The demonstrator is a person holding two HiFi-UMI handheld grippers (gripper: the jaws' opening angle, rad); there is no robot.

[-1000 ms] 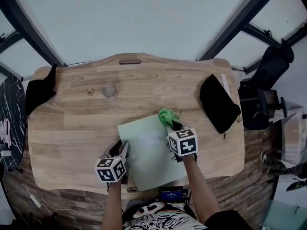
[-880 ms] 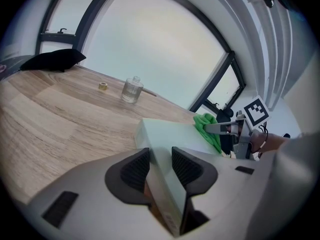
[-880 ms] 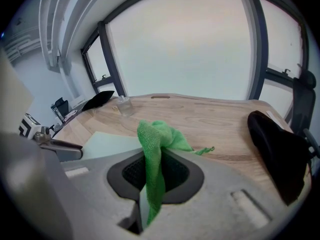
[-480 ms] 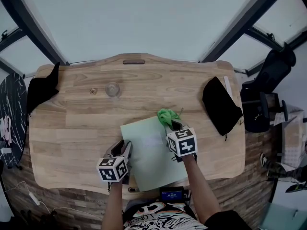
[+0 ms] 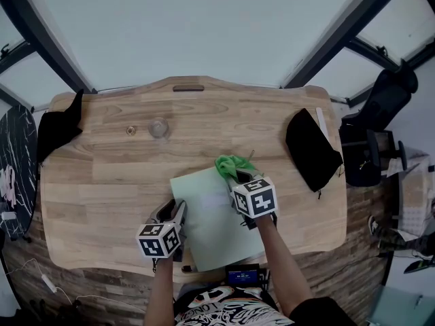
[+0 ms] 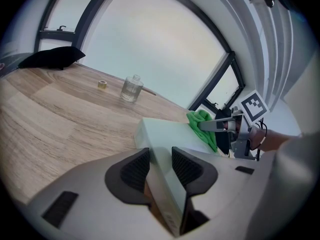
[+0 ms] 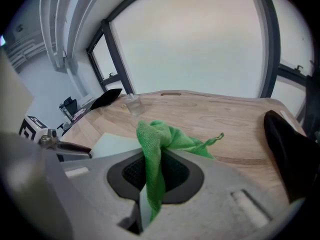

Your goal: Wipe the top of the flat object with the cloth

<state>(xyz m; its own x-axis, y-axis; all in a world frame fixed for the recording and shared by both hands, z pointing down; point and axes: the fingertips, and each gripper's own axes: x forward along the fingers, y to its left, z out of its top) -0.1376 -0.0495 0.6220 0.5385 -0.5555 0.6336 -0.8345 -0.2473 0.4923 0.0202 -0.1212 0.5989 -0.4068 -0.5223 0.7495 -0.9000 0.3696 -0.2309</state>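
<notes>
A pale green flat object [image 5: 211,219] lies on the wooden table [image 5: 102,182] near its front edge. My left gripper [image 5: 175,210] is shut on the object's left edge, and in the left gripper view that edge [image 6: 170,134] runs between the two pads of the left gripper [image 6: 160,166]. My right gripper [image 5: 239,176] is shut on a green cloth [image 5: 231,164] at the object's far right corner. In the right gripper view the cloth [image 7: 160,139] hangs from between the pads of the right gripper [image 7: 155,171], over the flat object [image 7: 117,144].
A small glass bottle [image 5: 158,127] and a little brass cap [image 5: 130,130] stand at the back left. A black pouch [image 5: 310,148] lies at the right end of the table and dark fabric [image 5: 60,124] at the left end. An office chair [image 5: 380,114] stands beyond the right edge.
My right gripper has slid the green cloth a little to the left across the far end of the flat object. The left gripper has kept still.
</notes>
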